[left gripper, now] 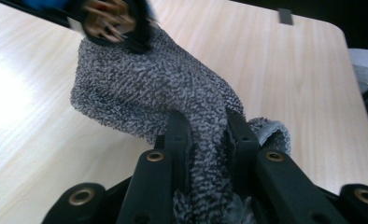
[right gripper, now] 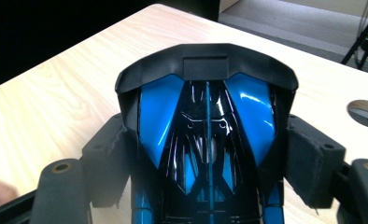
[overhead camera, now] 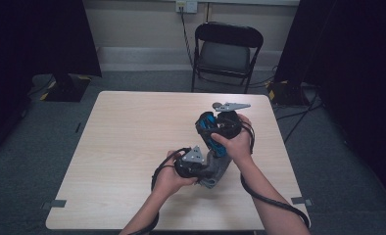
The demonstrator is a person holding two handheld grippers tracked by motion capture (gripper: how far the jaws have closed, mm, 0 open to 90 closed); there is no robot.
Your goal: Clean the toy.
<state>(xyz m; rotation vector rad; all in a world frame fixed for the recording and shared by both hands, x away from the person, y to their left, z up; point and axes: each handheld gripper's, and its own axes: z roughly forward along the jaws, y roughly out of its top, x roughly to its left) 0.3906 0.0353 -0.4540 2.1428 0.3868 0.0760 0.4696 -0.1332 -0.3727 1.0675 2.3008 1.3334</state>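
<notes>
The toy car's (right gripper: pixel 205 140) front end is cut off — glossy blue-and-black, clamped between the right gripper's (right gripper: pixel 205 158) jaws above the table (overhead camera: pixel 132 137). The left gripper (left gripper: pixel 205 140) pinches a grey cloth (left gripper: pixel 159 88) against it.

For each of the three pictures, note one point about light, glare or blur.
High view: dim, dark at the edges, table evenly lit. Left gripper view: glare whitens the tabletop at left, the toy car is smeared, the grey cloth sharp. Right gripper view: highlights gleam on the car's blue panels.
</notes>
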